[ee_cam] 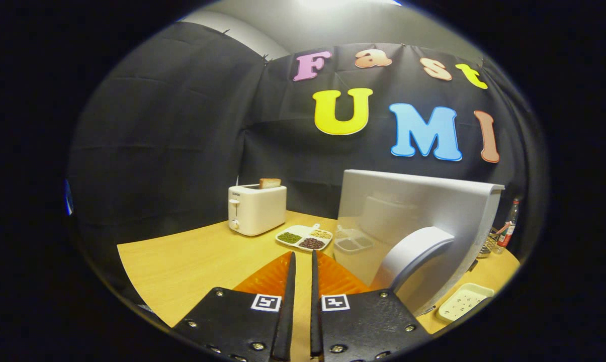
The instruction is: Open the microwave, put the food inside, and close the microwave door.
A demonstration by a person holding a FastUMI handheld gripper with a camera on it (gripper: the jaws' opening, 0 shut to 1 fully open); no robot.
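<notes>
Gripper point(301, 261) nearly closed, fingers a narrow slit apart with nothing clamped, hovering over an orange mat point(277, 279) on the wooden table point(182, 266). Just right of the fingertips, microwave point(423, 221) with its glossy door and curved handle point(413, 256); beyond the fingers, a divided dish of food point(305, 237) beside a white toaster point(256, 208) holding a bread slice point(270, 183). Small white tray point(464, 300) at the table's right edge.

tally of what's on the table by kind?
Toaster: 1
Microwave: 1
Divided dish of beans: 1
Orange mat: 1
Small tray: 1
Bottle: 1
Total: 6
Gripper nearly closed, holding nothing.
</notes>
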